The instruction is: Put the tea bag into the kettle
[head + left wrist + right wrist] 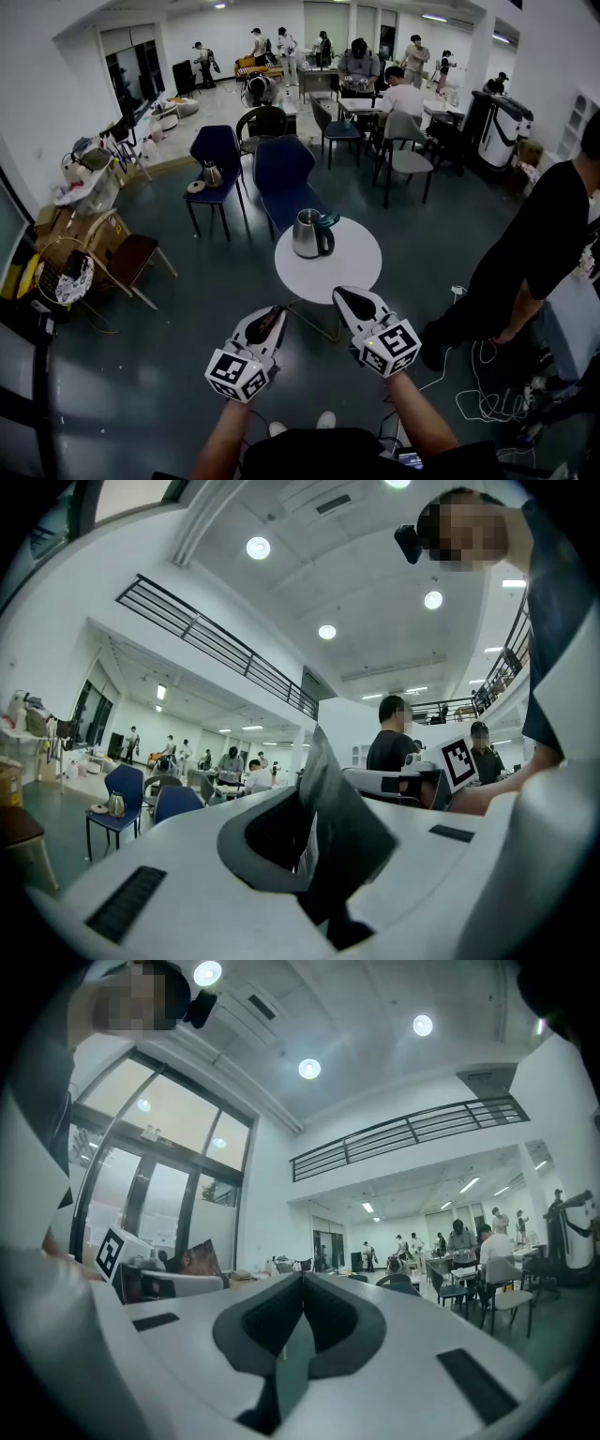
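A steel kettle point(307, 234) with a dark handle stands at the far left of a small round white table point(361, 267). Both grippers hover side by side short of the table's near edge. My left gripper point(275, 317) is shut on a flat dark tea bag packet point(339, 808), which sticks up from the jaws; the right gripper view shows it as reddish-brown point(202, 1258). My right gripper point(339, 295) has its jaws together at the tip point(302, 1279). A thin pale-green sliver point(292, 1363) lies between its pads, and I cannot tell what it is.
Blue chairs point(281, 173) stand behind the table; one point(217, 150) carries a second kettle point(213, 174). A person in black point(534, 253) stands to the right, with white cables point(478, 394) on the floor nearby. Boxes and a low chair point(131, 258) sit at the left.
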